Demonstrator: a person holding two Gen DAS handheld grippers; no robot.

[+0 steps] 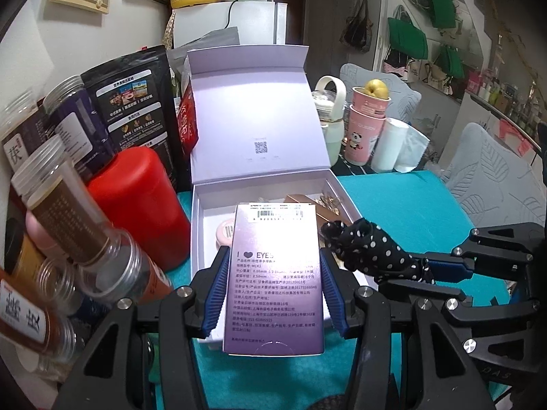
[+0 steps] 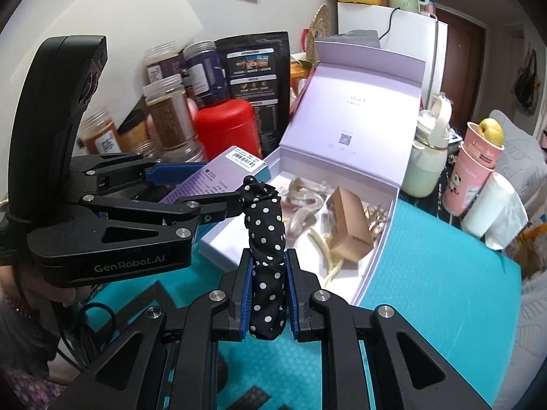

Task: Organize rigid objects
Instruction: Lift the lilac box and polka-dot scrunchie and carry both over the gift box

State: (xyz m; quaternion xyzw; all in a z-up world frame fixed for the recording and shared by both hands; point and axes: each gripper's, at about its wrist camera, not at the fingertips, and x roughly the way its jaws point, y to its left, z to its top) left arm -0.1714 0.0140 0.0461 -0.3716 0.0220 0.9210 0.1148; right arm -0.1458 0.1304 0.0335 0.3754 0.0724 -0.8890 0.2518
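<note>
Two grippers are both holding things. My left gripper (image 1: 273, 285) squeezes a purple contact lens box (image 1: 275, 273) over the open white gift box (image 2: 379, 235). My right gripper (image 2: 268, 290) pinches a black polka-dot hair tie (image 2: 266, 239) just beside the gift box, above the teal table (image 2: 444, 290).
</note>
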